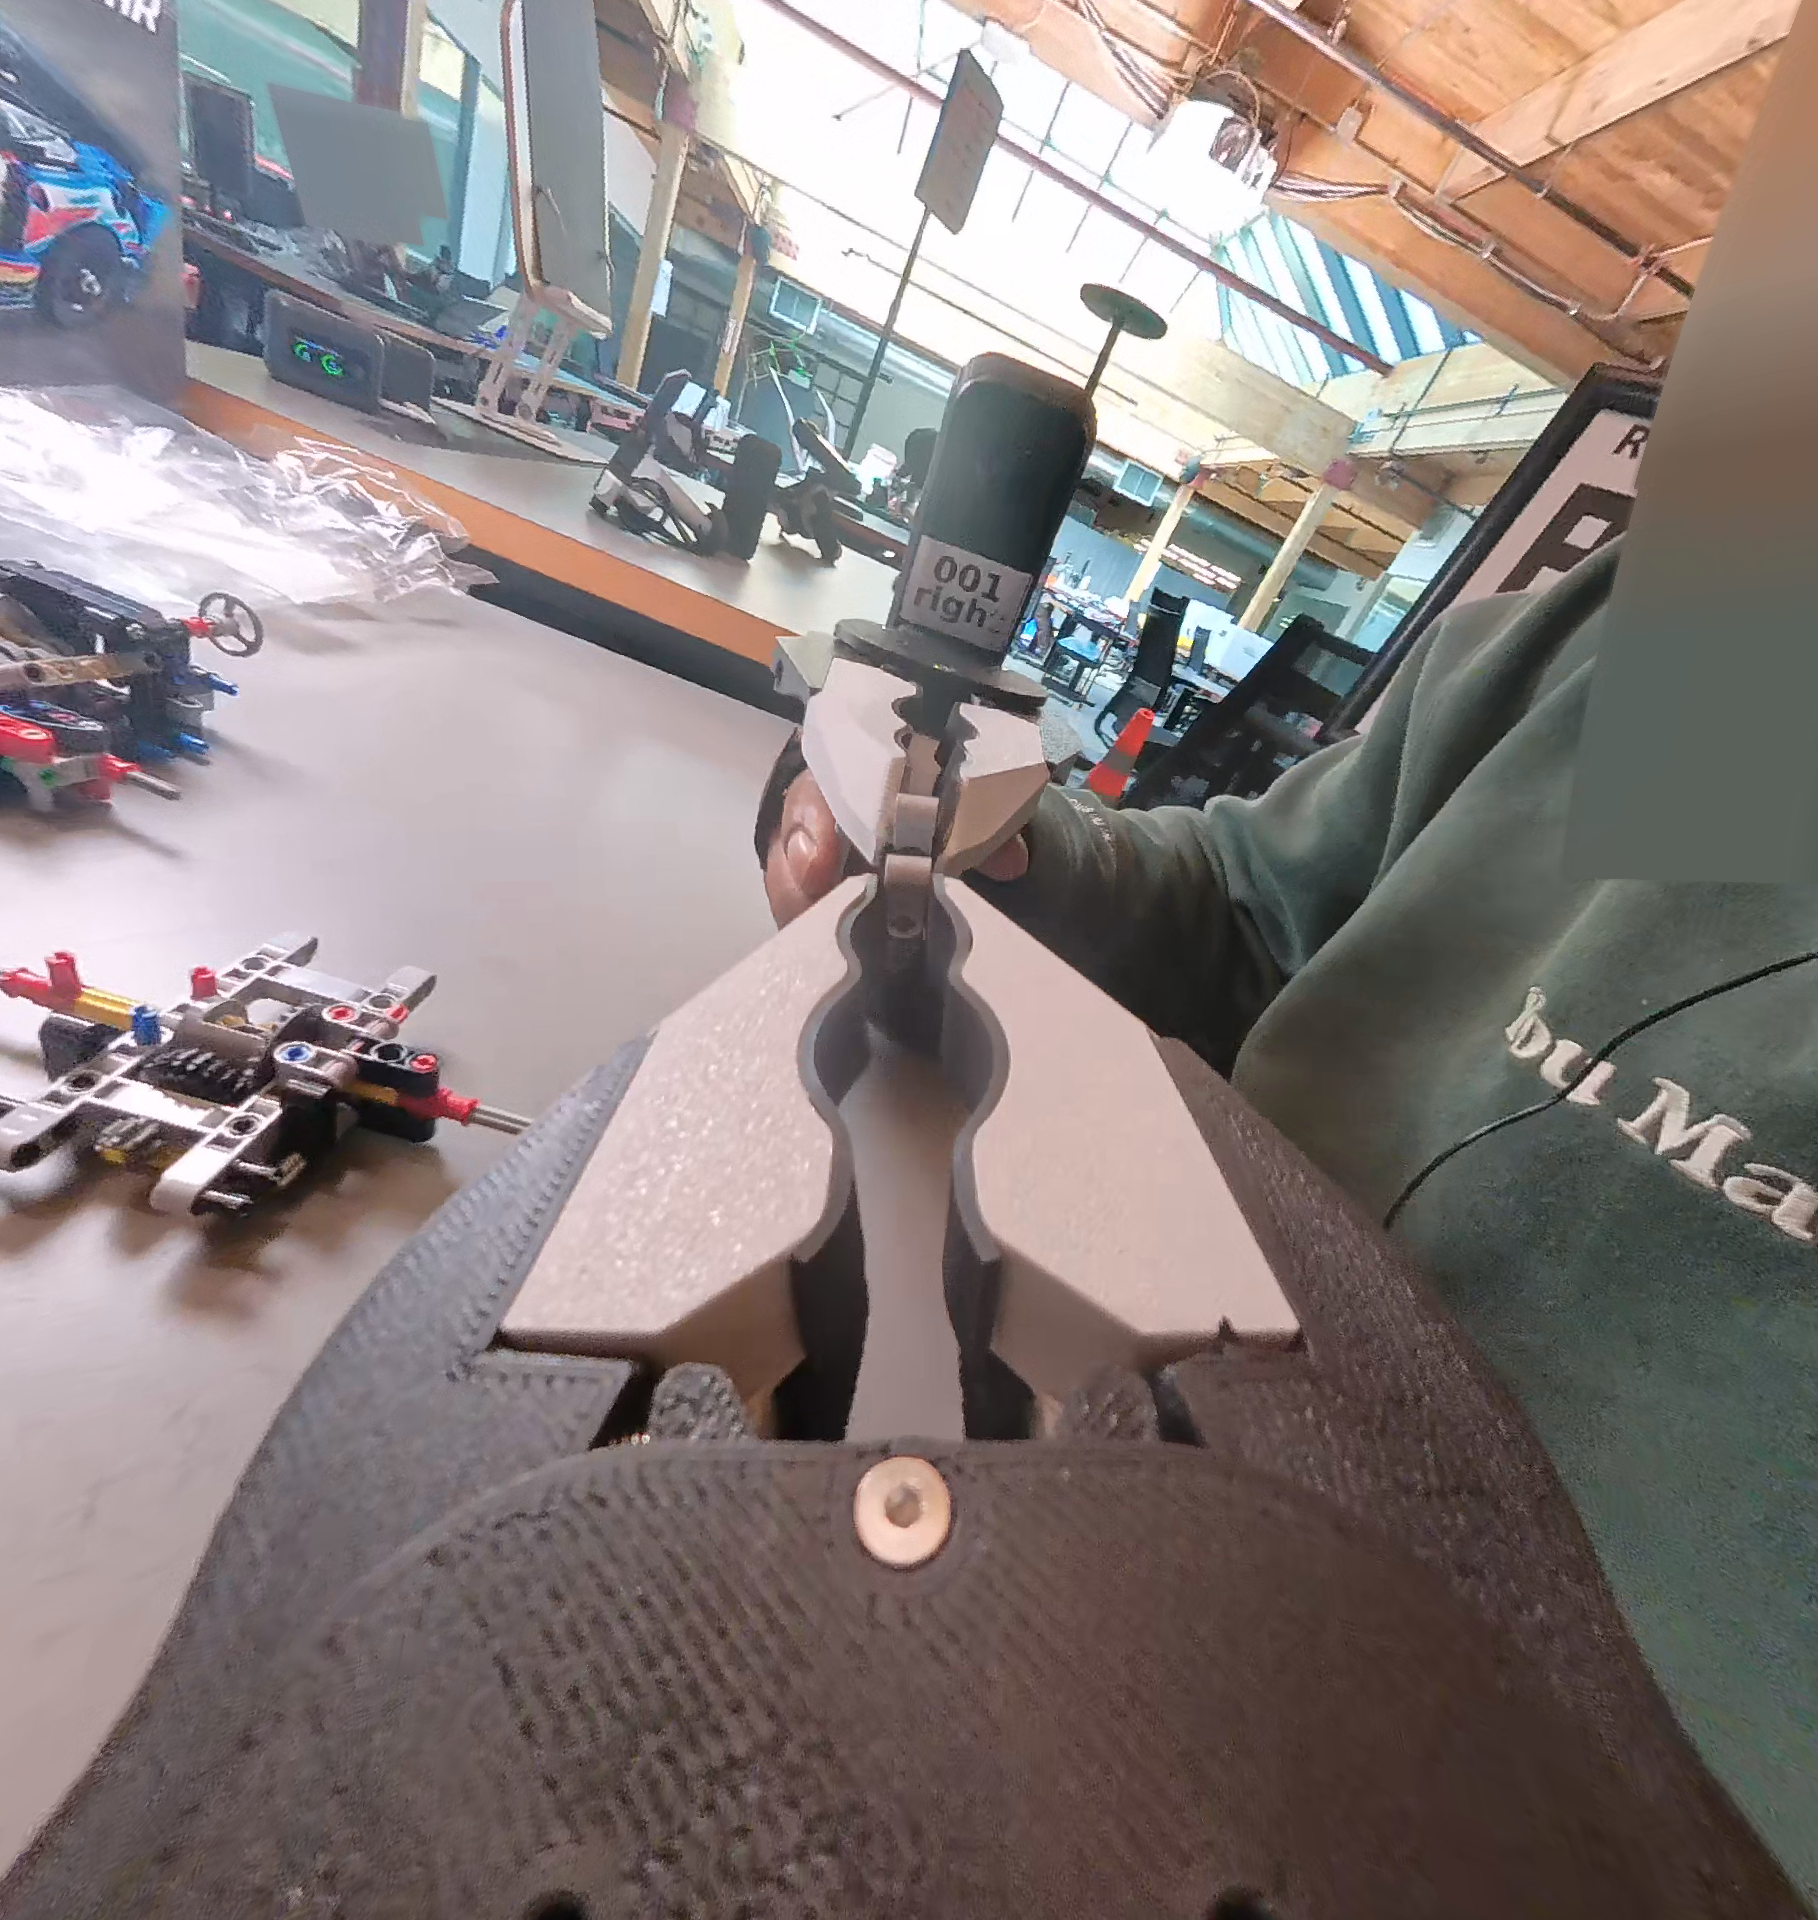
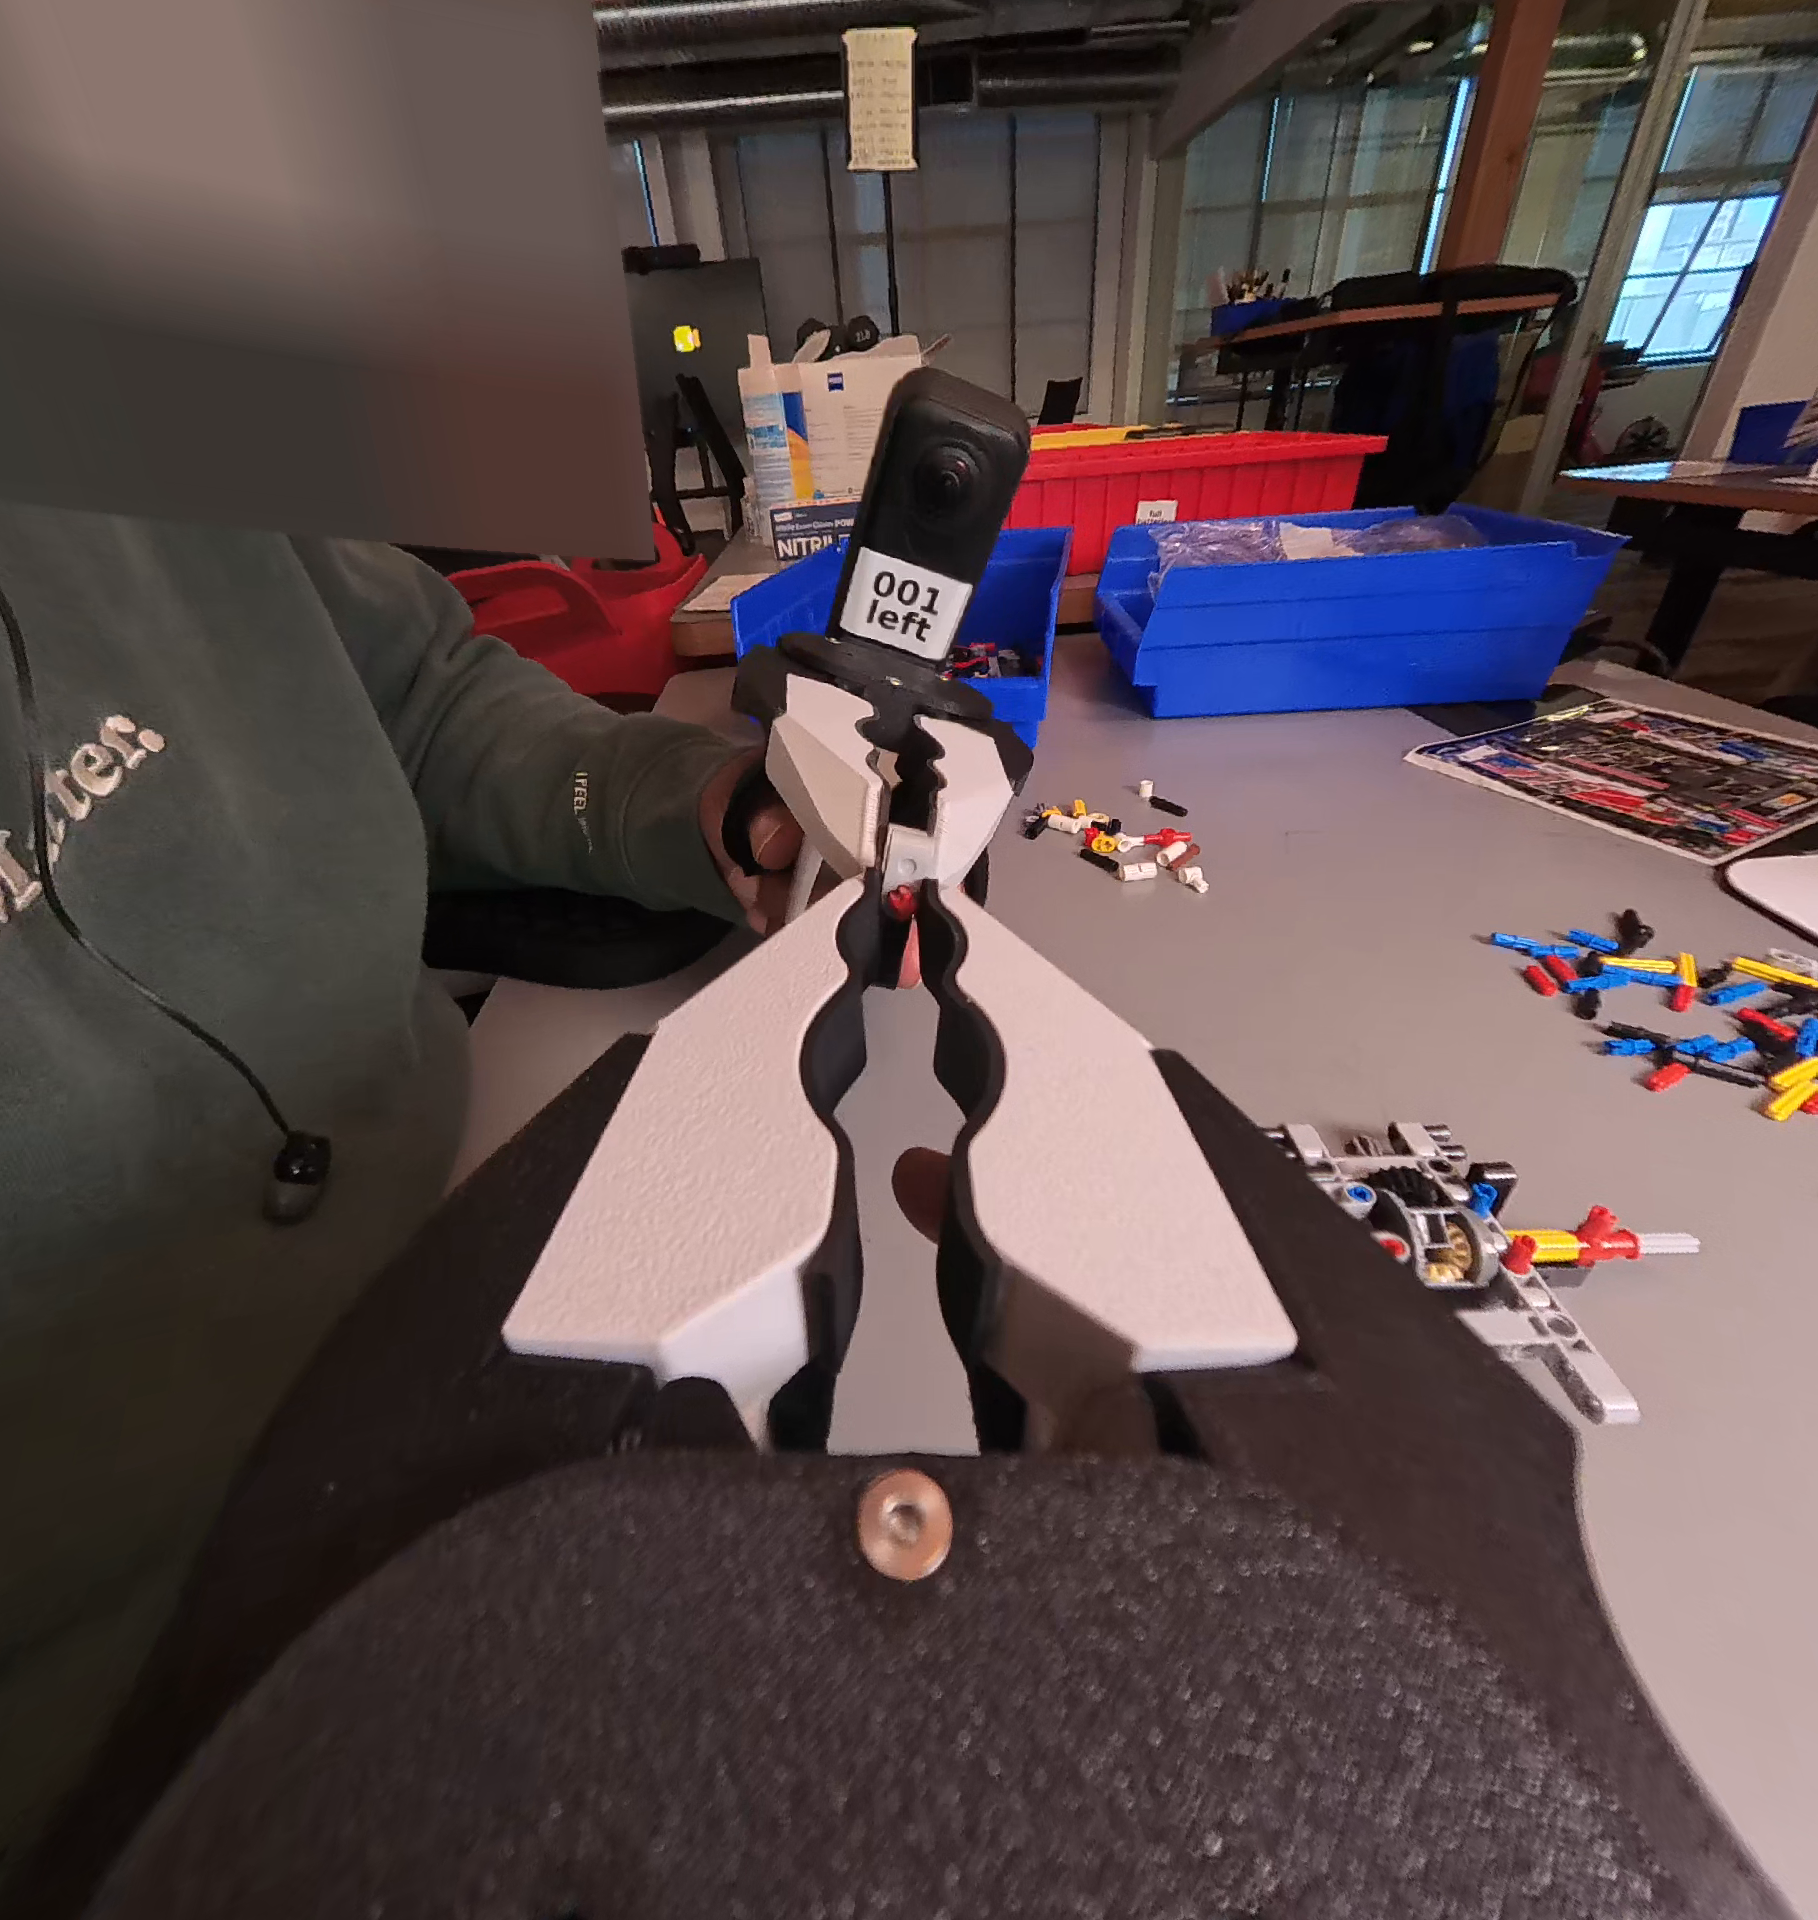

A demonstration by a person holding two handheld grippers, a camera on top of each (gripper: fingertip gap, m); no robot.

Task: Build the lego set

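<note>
My left gripper [image 1: 900, 902] and my right gripper [image 2: 898, 896] meet tip to tip in the air above the grey table [image 1: 489, 831]. The left one is shut on a small light grey connector [image 1: 901, 883], which also shows in the right wrist view [image 2: 910, 862]. The right one is shut on a small red pin [image 2: 897, 902] held against that connector. In the left wrist view the right gripper [image 1: 920, 790] faces me. A partly built grey and black chassis [image 1: 209, 1081] lies on the table and also shows in the right wrist view [image 2: 1456, 1236].
A second, darker assembly [image 1: 74, 686] with a steering wheel lies near a clear plastic bag [image 1: 157, 488]. Two piles of loose pins [image 2: 1715, 1029] [image 2: 1123, 836], an instruction sheet [image 2: 1653, 779] and blue bins [image 2: 1341, 613] are on the right. The person's green sweatshirt [image 2: 209, 831] is close behind. Only a small space, under 4 cm, lies between the two pairs of fingers.
</note>
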